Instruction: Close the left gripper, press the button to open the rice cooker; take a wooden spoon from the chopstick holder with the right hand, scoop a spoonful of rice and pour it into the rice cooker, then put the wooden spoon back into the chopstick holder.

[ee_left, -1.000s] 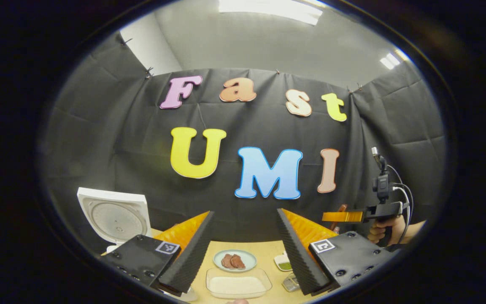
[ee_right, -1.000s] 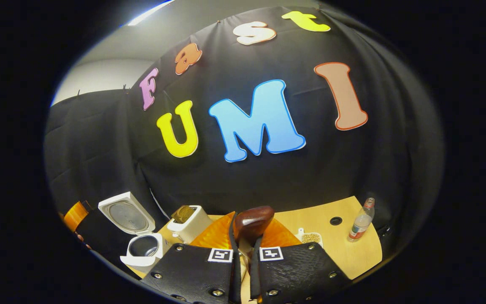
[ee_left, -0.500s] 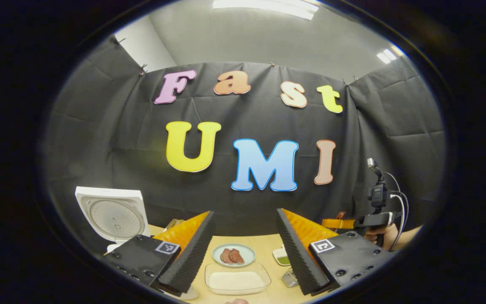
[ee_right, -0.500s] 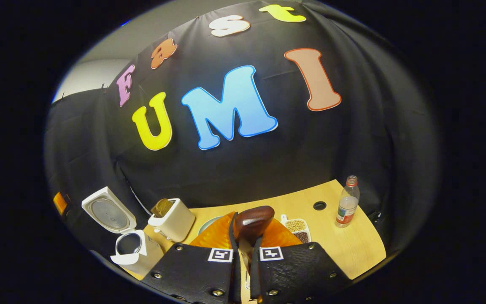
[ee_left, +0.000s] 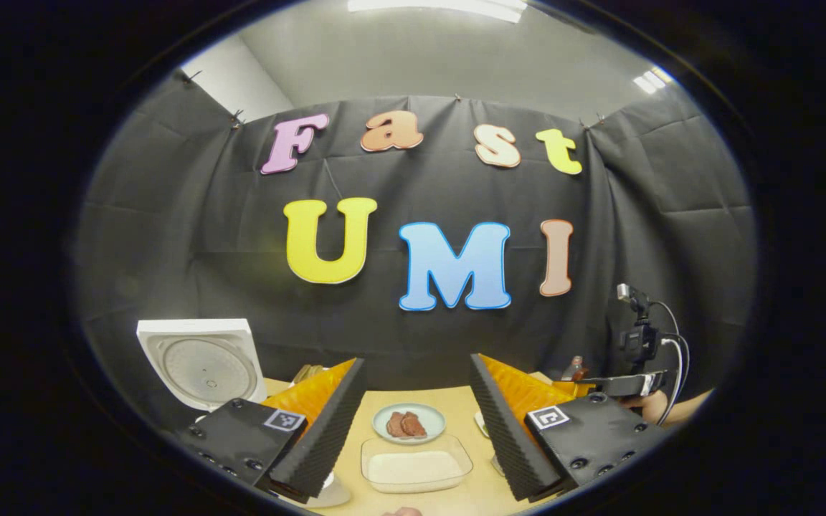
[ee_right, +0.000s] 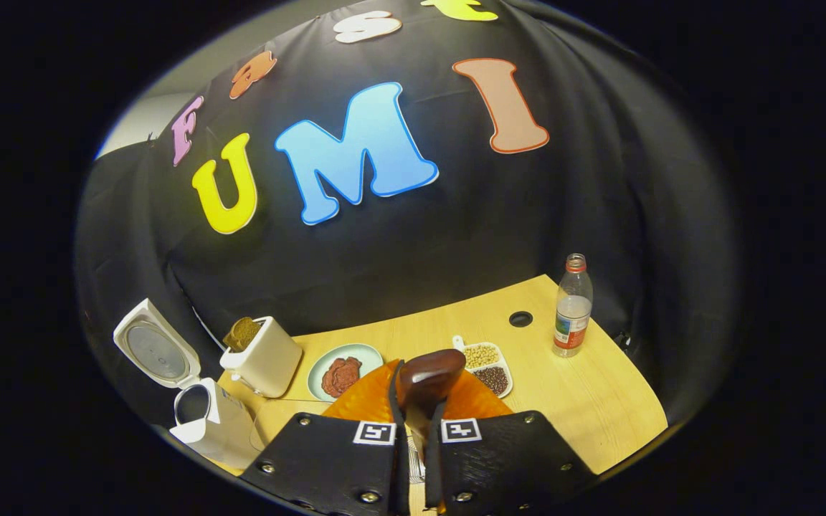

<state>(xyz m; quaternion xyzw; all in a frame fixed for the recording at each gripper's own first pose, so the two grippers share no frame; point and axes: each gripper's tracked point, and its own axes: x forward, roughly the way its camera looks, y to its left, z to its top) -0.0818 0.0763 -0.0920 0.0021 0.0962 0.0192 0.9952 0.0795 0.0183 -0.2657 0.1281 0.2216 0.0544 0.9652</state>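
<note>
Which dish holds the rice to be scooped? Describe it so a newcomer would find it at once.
Start at the wooden table in the left gripper view and look between the left tool's two fingers. Past them sits a small round plate of reddish-brown food; the rice dish lies just in front of it. It is the clear rectangular one with a flat white layer inside.

Black cloth wall [ee_left: 169, 236] behind a pale wooden table [ee_right: 599, 401], ceiling light [ee_left: 442, 7] overhead.

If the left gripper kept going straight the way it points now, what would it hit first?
Probably the booth wall. The left gripper points level, above the meat plate and rice dish; depth is unclear.
</note>
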